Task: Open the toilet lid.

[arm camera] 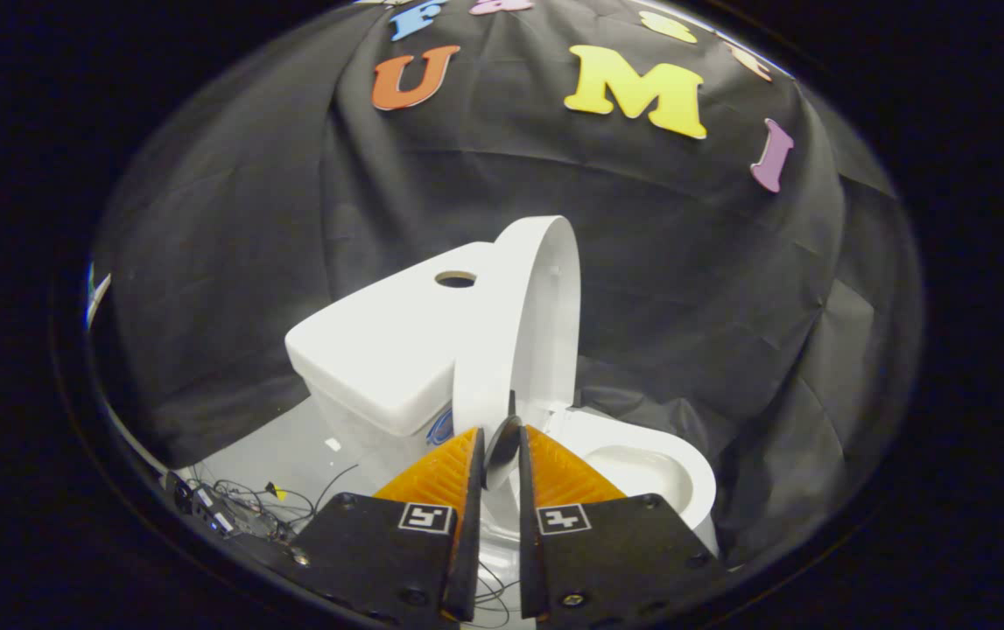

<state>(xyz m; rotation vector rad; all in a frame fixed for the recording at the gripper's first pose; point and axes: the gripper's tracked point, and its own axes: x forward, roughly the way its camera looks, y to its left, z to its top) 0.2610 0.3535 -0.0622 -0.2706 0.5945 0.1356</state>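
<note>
Cables (239, 512) lie on the floor far left, tank (388, 350) beside them. Your gripper (500, 442) is clamped on the toilet lid (523, 324) edge, lid upright against the tank. Bowl (650, 472) is open to the right, cloth wall close behind.

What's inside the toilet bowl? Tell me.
The lid stands raised, so the bowl shows a bare white inside. Its near part and bottom are hidden behind the fingers, nearly closed just ahead of it.
</note>
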